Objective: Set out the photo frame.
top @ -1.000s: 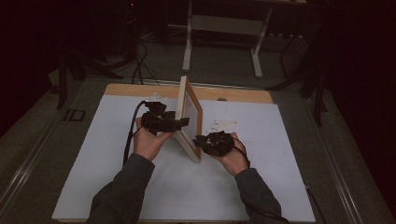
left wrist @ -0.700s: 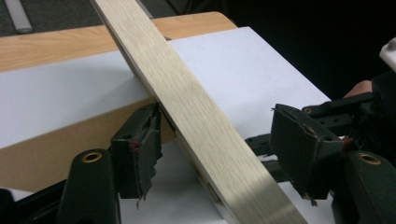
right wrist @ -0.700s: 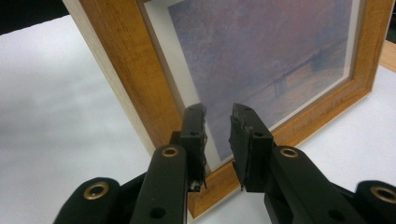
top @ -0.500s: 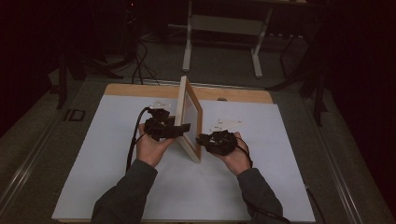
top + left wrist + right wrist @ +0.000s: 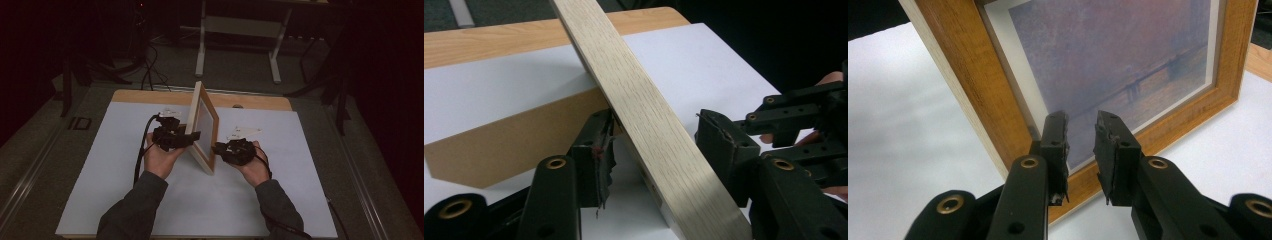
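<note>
From the high view, a wooden picture frame (image 5: 202,131) stands on edge on the white sheet covering the desk (image 5: 100,190), roughly at its middle, leaning a little. The left gripper (image 5: 192,138) comes in at the frame's left side, its tips at the frame edge, while the right gripper (image 5: 217,148) sits just beside the frame's face on the right, low near the bottom rail. A person's hands and grey sleeves hold both tools.

Over to the left gripper view: the frame's pale side edge (image 5: 644,130) runs diagonally straight between the two fingers (image 5: 594,150). They've just been closing in; the left one is right up against the brown backing, the right one stands a little off the wood, so no firm pinch yet. The other gripper shows at the far right.

Right gripper view now: the fingers (image 5: 1055,140) are parted with a narrow gap, nothing between them, pointing at the glazed print (image 5: 1118,55) in the frame, close to its lower rail. Whether the tips touch the glass, I can't tell.
</note>
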A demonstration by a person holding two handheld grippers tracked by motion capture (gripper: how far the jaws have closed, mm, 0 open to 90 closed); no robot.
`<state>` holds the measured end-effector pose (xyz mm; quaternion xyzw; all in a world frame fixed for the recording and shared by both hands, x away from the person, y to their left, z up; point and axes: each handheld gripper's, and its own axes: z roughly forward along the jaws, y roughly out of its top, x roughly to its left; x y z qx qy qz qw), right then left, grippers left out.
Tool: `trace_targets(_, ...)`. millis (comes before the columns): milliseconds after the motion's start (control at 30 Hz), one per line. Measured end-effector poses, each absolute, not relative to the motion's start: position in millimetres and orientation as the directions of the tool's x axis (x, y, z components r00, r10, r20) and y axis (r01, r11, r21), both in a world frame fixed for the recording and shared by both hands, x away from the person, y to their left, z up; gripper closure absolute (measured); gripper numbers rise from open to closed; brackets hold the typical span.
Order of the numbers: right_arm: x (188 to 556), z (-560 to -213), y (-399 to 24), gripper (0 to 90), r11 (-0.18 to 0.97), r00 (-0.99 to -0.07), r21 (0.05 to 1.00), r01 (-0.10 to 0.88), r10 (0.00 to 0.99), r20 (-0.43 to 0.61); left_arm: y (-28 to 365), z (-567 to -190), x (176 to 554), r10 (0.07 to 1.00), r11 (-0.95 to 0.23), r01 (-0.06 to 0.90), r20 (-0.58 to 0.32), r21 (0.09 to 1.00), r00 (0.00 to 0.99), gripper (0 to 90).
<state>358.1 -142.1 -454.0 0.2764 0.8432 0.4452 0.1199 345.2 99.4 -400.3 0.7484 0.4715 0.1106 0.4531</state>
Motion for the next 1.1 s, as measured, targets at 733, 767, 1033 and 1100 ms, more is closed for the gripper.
trace_targets(733, 357.7, -458.1, -143.1, 74.5, 0.446, -0.816, 0.817, 0.366, 0.576, 0.051, 110.1, -399.1, 347.7, 0.833, -0.162, 0.593, -0.213, 0.789, 0.511, 65.1)
trace_targets(767, 357.6, -458.1, -143.0, 74.5, 0.446, -0.816, 0.816, 0.367, 0.576, 0.052, 110.8, -399.2, 348.0, 0.832, -0.164, 0.592, -0.212, 0.789, 0.512, 65.5)
trace_targets(1033, 357.7, -458.1, -142.4, 74.5, 0.448, -0.816, 0.816, 0.366, 0.575, 0.05, 119.6, -400.1, 352.1, 0.818, -0.151, 0.602, -0.243, 0.784, 0.522, 69.4)
trace_targets(1100, 357.7, -458.2, -142.5, 74.5, 0.447, -0.816, 0.817, 0.366, 0.576, 0.051, 122.0, -400.6, 353.0, 0.81, -0.145, 0.605, -0.257, 0.783, 0.527, 70.4)
